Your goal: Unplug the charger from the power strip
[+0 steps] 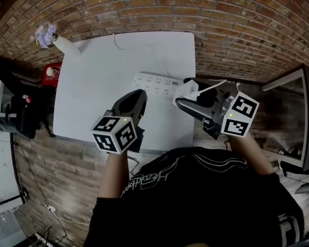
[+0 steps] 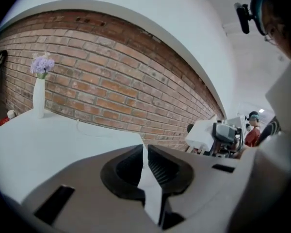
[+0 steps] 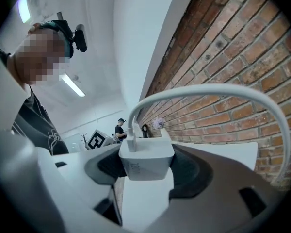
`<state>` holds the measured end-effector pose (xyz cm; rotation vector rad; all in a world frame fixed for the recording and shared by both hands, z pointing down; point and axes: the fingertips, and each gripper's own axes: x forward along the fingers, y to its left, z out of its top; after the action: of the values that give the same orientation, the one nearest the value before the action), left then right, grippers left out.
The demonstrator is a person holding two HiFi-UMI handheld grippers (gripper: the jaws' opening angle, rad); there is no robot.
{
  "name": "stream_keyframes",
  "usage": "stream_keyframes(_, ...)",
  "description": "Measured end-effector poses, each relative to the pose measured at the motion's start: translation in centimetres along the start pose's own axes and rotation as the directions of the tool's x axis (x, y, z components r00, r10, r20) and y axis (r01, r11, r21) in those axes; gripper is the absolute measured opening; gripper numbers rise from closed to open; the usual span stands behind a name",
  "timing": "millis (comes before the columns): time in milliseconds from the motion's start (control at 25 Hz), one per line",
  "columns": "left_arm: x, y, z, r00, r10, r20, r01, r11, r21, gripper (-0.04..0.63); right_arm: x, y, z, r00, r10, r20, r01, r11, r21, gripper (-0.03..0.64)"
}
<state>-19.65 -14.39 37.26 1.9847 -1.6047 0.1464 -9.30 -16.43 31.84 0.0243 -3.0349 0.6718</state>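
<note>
Right tongs (image 3: pixel 146 173) clamp the white cube-shaped plastic charger (image 3: pixel 145 155), held just off the long white power strip's (image 1: pixel 157 83) right end. Left tongs (image 2: pixel 146 168) are nearly together, empty. Best keep the grip firm and the white cable (image 3: pixel 208 91) slack.

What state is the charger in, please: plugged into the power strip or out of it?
Out. The charger sits gripped between the right gripper's jaws, apart from the power strip on the table.
</note>
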Motion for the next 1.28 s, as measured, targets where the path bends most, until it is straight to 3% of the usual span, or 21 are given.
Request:
stream_keyframes(280,-4.3,-8.7,1.2,0.993,-0.051,0.102,0.052,0.999,-0.011,0.029,-4.5,4.2,0.6,0.998,0.06,0.011,-0.06,0.998,0.022,0.249)
stream_keyframes(480,-7.5,-13.8,1.4,0.975,-0.114,0.189,0.124,0.991,-0.045,0.028,-6.9,6.7,0.0,0.997,0.066,0.028,-0.067,0.997,0.037,0.249)
stream_keyframes(640,-9.2,-16.7,0.4,0.967,-0.125,0.221,0.135,0.99,-0.032,0.028,-8.2,8.8,-1.0,0.993,0.108,0.046,-0.111,0.992,0.058,0.249)
stream_keyframes(1280,-13.6,-20.7,-2.4,0.955,-0.094,0.282,0.101,0.995,-0.011,0.028,-11.3,14.0,-1.3,0.982,0.174,0.068,-0.178,0.983,0.05,0.249)
